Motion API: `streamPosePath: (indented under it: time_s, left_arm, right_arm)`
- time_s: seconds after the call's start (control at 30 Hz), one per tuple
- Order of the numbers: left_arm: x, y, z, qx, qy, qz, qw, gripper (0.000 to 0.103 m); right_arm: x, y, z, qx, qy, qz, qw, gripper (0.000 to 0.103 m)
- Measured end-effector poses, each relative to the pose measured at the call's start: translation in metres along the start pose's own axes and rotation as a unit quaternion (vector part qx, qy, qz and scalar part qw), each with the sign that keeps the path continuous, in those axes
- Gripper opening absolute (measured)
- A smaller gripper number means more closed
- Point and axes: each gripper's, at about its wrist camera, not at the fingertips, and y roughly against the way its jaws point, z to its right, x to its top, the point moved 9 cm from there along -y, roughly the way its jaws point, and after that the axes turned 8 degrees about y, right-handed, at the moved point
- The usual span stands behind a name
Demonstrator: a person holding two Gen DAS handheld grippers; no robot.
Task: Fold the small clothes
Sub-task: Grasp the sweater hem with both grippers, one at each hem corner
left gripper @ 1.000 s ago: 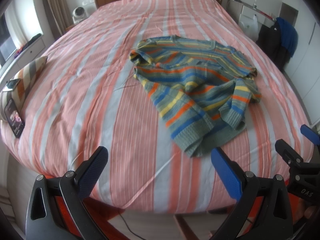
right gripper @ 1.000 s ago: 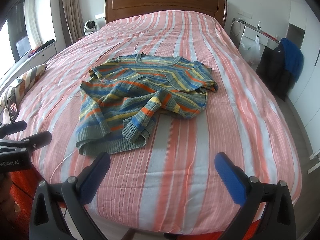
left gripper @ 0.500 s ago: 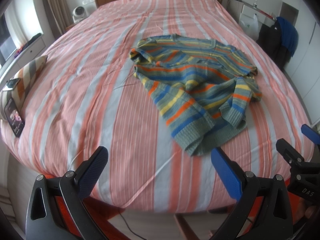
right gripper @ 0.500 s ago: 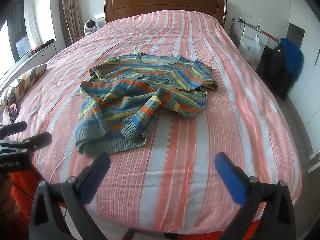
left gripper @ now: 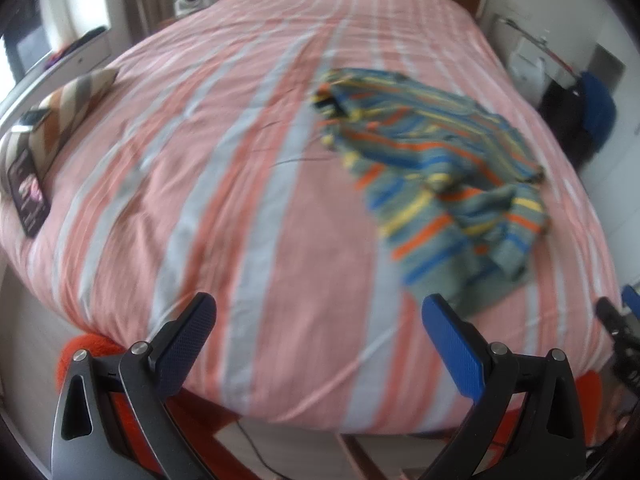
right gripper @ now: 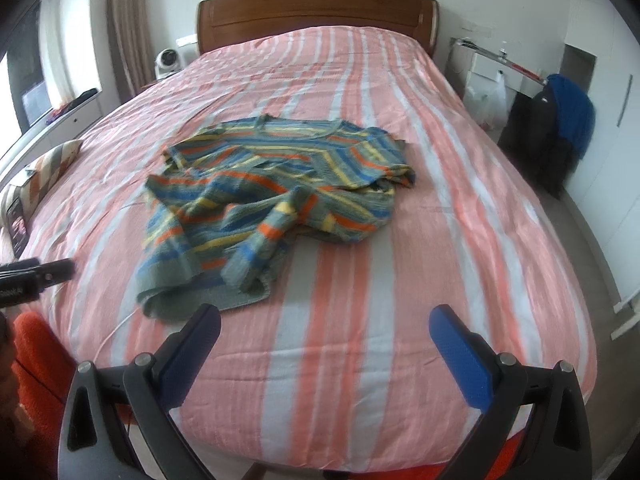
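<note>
A striped knit sweater (right gripper: pixel 276 200) in blue, orange, yellow and grey-green lies crumpled on the bed, neckline toward the headboard, one sleeve thrown across the front. It also shows in the left wrist view (left gripper: pixel 440 184), blurred, at the right. My left gripper (left gripper: pixel 320 320) is open and empty above the bed's near edge, to the left of the sweater's hem. My right gripper (right gripper: pixel 324 332) is open and empty above the near edge, just in front of and to the right of the hem. The left gripper also shows in the right wrist view (right gripper: pixel 36 274) at the far left.
The bed has a pink, orange and white striped cover (right gripper: pixel 460 200) and a wooden headboard (right gripper: pixel 316 12). A striped cushion (left gripper: pixel 68 108) and a phone (left gripper: pixel 28 196) lie at its left edge. A dark and blue jacket (right gripper: pixel 560 128) hangs at the right.
The left wrist view has swung left, so the sweater now sits further right and is blurred. The right gripper has moved slightly closer to the sweater. Both grippers stay open.
</note>
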Motion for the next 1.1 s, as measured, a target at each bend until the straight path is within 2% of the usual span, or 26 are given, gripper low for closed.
streamPosePath:
  time_s: [0.1,0.17,0.27,0.3,0.37,0.4,0.43,0.47,0.5,0.53,0.6,0.67,0.73,0.77,0.8,0.87,0.9,0.97,1.0,1.07,1.1]
  left_arm:
    - [-0.004,-0.018,-0.007,-0.012,0.007,-0.027,0.9995,0.102]
    - [-0.012,-0.024,0.008,-0.049,0.001,-0.049,0.9976,0.102]
    - [-0.019,-0.027,0.053,-0.063,-0.072,-0.036,0.9948,0.102]
    - [-0.018,-0.031,0.066,-0.057,-0.099,-0.023,0.9932,0.102]
    - [-0.017,-0.043,0.092,-0.039,-0.15,0.0,0.9879,0.1]
    - [-0.017,-0.051,0.101,-0.034,-0.168,0.002,0.9851,0.085]
    - [-0.017,-0.06,0.106,-0.024,-0.184,0.001,0.9826,0.048]
    - [-0.019,-0.071,0.109,-0.011,-0.2,-0.009,0.9797,0.023]
    - [-0.02,-0.077,0.107,-0.013,-0.201,-0.022,0.9792,0.011]
    - [-0.018,-0.073,0.103,-0.026,-0.186,-0.023,0.9819,0.011]
    - [-0.011,-0.053,0.085,-0.064,-0.144,-0.022,0.9873,0.01]
    - [-0.008,-0.023,0.055,-0.104,-0.104,-0.028,0.9887,0.01]
    - [-0.01,-0.004,0.036,-0.123,-0.084,-0.031,0.9885,0.01]
    - [-0.015,0.003,0.027,-0.137,-0.073,-0.038,0.9871,0.01]
    - [-0.021,0.005,0.022,-0.143,-0.069,-0.045,0.9862,0.01]
    - [-0.039,-0.006,0.012,-0.107,-0.084,-0.054,0.9893,0.011]
    - [-0.047,-0.014,0.009,-0.087,-0.099,-0.057,0.9897,0.012]
    - [-0.064,-0.032,0.001,-0.061,-0.104,-0.077,0.9897,0.012]
    - [-0.068,-0.036,-0.003,-0.063,-0.096,-0.087,0.9896,0.012]
    - [-0.07,-0.032,-0.012,-0.077,-0.074,-0.089,0.9903,0.019]
    - [-0.068,-0.026,-0.016,-0.083,-0.066,-0.081,0.9911,0.032]
  right_arm:
    - [-0.002,-0.013,0.013,0.002,-0.014,-0.012,1.0,0.103]
    - [0.001,-0.024,0.013,0.017,-0.019,-0.02,0.999,0.103]
    - [0.014,-0.046,-0.001,0.085,-0.037,-0.032,0.995,0.103]
    - [0.023,-0.059,-0.009,0.116,-0.046,-0.037,0.992,0.103]
    - [0.033,-0.08,-0.021,0.151,-0.056,-0.048,0.986,0.103]
    - [0.038,-0.095,-0.029,0.177,-0.064,-0.057,0.98,0.1]
    - [0.04,-0.107,-0.036,0.203,-0.072,-0.069,0.974,0.077]
    - [0.039,-0.119,-0.042,0.224,-0.076,-0.081,0.968,0.054]
    - [0.038,-0.126,-0.045,0.239,-0.077,-0.093,0.963,0.008]
    - [0.036,-0.127,-0.044,0.243,-0.083,-0.099,0.961,0.007]
    - [0.034,-0.105,-0.03,0.266,-0.102,-0.082,0.955,0.007]
    - [0.027,-0.078,-0.016,0.292,-0.108,-0.077,0.947,0.007]
    - [0.008,-0.04,0.005,0.325,-0.128,-0.081,0.934,0.006]
    - [-0.003,-0.027,0.015,0.327,-0.13,-0.085,0.932,0.006]
    - [-0.019,-0.016,0.025,0.314,-0.118,-0.094,0.937,0.006]
    - [-0.043,-0.016,0.032,0.279,-0.095,-0.116,0.948,0.006]
    - [-0.064,-0.024,0.033,0.247,-0.077,-0.139,0.956,0.007]
    - [-0.084,-0.037,0.032,0.226,-0.069,-0.156,0.959,0.007]
    - [-0.091,-0.043,0.032,0.218,-0.071,-0.159,0.96,0.007]
    - [-0.097,-0.049,0.035,0.213,-0.09,-0.154,0.961,0.01]
    - [-0.097,-0.05,0.037,0.212,-0.102,-0.15,0.96,0.018]
